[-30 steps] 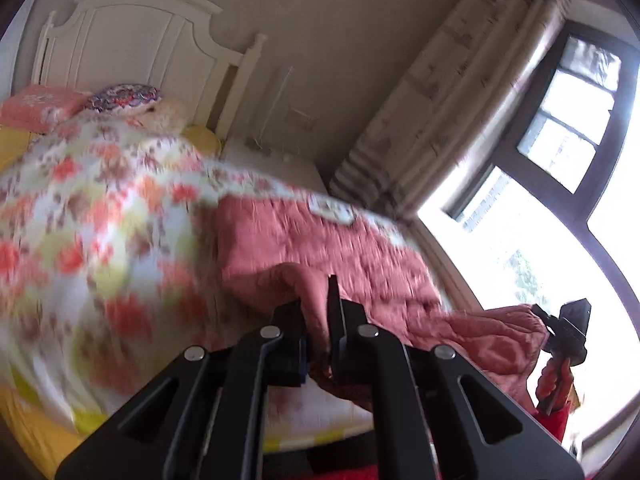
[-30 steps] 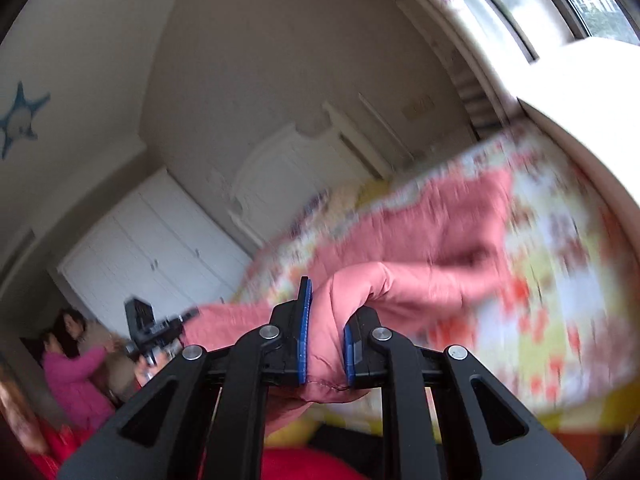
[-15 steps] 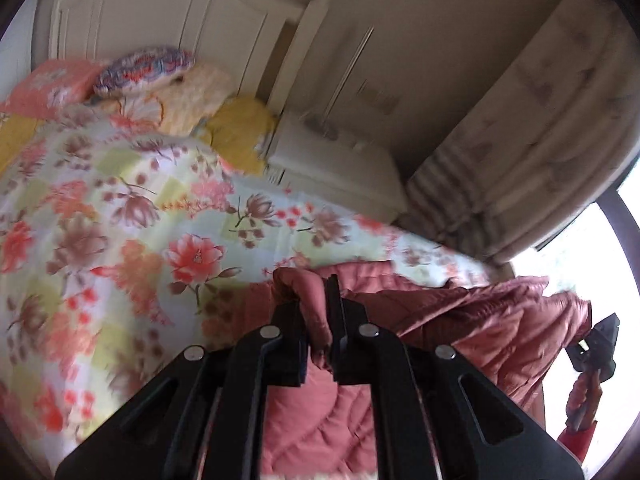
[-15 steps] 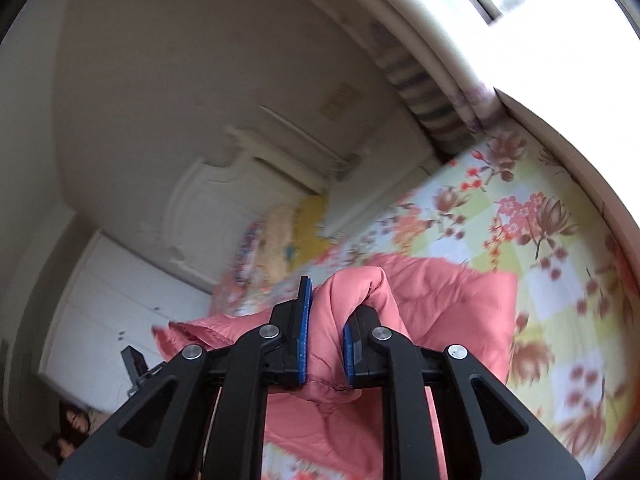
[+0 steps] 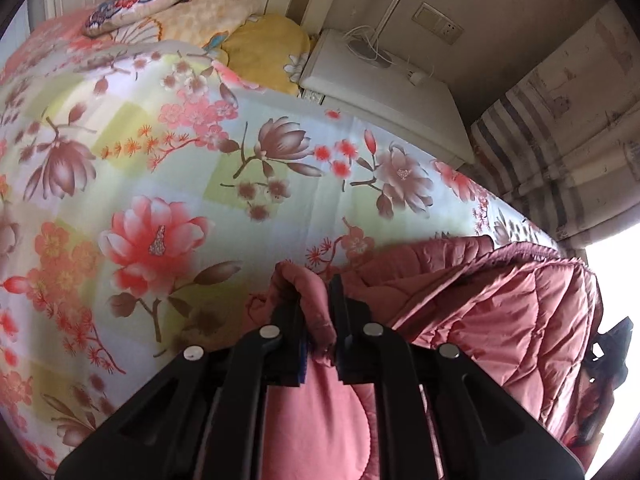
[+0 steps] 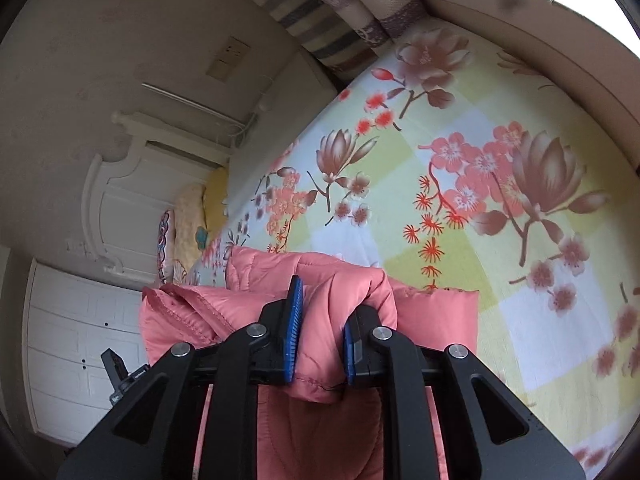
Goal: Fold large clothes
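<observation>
Pink quilted jacket (image 5: 500, 320) draped low on the floral bedspread (image 5: 160, 140), well short of the pillows. Left gripper (image 5: 316, 316) pinching a bunched edge; right gripper (image 6: 320, 320) pinching another fold (image 6: 340, 292). Best lowered level – both edges laid flat on the bedspread, no twist – only then released.

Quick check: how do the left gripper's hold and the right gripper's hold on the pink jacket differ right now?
The left gripper pinches a thin fold of the pink jacket; the right gripper clamps a thicker, puffier bunch. Blue pads show plainly on the right gripper; on the left only a sliver of blue shows. Both are shut on the jacket's edge above the floral bedspread.
</observation>
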Motion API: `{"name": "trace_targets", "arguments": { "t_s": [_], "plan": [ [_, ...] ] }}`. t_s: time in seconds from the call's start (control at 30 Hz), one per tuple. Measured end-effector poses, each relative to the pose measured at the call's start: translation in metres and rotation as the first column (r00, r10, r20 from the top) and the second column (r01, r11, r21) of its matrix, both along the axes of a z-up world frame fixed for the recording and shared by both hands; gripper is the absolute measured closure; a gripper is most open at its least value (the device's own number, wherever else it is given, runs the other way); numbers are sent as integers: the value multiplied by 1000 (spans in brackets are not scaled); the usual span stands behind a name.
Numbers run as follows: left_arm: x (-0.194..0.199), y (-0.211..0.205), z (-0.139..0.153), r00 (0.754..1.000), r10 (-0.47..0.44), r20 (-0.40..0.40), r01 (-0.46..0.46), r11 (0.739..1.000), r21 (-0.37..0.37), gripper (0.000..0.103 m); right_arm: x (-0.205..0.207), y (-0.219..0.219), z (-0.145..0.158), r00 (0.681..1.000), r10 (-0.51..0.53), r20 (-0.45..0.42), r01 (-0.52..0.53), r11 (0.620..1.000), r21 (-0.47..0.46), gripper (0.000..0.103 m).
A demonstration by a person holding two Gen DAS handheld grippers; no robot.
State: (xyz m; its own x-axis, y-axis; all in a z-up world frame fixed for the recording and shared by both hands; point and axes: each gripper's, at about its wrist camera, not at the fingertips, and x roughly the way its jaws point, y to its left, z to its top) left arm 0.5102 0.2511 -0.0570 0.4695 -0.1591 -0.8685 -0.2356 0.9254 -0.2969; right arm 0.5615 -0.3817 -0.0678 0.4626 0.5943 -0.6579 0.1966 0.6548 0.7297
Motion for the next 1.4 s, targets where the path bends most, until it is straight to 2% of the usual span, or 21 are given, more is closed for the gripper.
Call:
{"name": "trace_targets", "arguments": {
  "t_s": [0.17,0.3,0.37,0.4,0.43,0.53,0.57,0.63,0.67,0.7,0.73,0.8,0.83,0.9,1.0,1.07,1.1,1.17,1.2,1.27,1.4],
  "plan": [
    [3,-6,3,1000,-11,-8,11,1000,25,91,-4,0,46,999,15,45,-13,999,-33,81],
    [4,-9,5,1000,-12,-14,12,999,36,91,-3,3,81,995,25,95,-21,999,-44,69],
    [5,-8,4,1000,-8,-16,9,999,37,91,-1,-3,92,993,-1,120,2,1000,-7,52],
    [6,-8,4,1000,-8,-18,8,999,40,91,-1,-9,96,989,-45,138,44,999,12,24],
    [7,-9,4,1000,-11,-20,12,999,44,91,-5,-18,103,978,-128,168,129,992,3,4],
    [8,-12,5,999,-27,-23,28,998,51,87,-10,-28,119,962,-176,208,181,983,-9,4],
    [8,-12,5,999,-29,-23,30,998,50,87,-14,-20,126,960,-150,236,159,987,-19,4],
    [9,-11,5,999,-30,-25,31,998,47,86,-17,20,138,962,15,274,22,991,-132,4],
    [9,-11,5,999,-34,-25,35,998,48,86,-19,64,143,942,179,282,-109,963,-246,4],
    [9,-12,6,999,-39,-28,40,998,51,85,-21,90,143,921,268,281,-178,935,-308,4],
    [9,-12,6,999,-41,-27,42,998,53,85,-26,135,140,876,404,262,-275,867,-416,4],
    [7,-12,8,999,-45,-23,47,997,58,84,-33,193,126,807,557,197,-383,747,-543,5],
    [6,-14,8,998,-50,-21,52,997,61,82,-37,236,111,744,655,132,-456,642,-617,9],
    [3,-15,11,998,-68,-14,69,995,67,80,-41,284,84,677,734,54,-508,518,-688,12],
    [1,-15,16,994,-108,-13,109,993,46,69,-25,326,39,678,732,-67,-496,388,-777,13],
    [-3,-13,21,991,-132,-7,132,991,32,61,-11,335,9,685,721,-107,-542,406,-736,8],
    [-8,-10,25,990,-139,-2,139,990,29,51,-7,335,2,682,725,-99,-555,424,-716,4],
    [-18,-6,33,991,-137,6,136,988,72,12,-2,331,-3,681,725,-99,-578,451,-680,4],
    [-27,-4,41,991,-133,16,129,982,139,3,-2,330,-3,680,726,-100,-583,453,-675,4],
    [-44,-2,60,990,-130,61,113,968,224,2,-6,328,-2,674,733,-96,-582,446,-680,4],
    [-60,-6,88,985,-124,117,91,964,250,2,-6,327,-1,682,726,-94,-577,453,-679,4]
  ]
}}
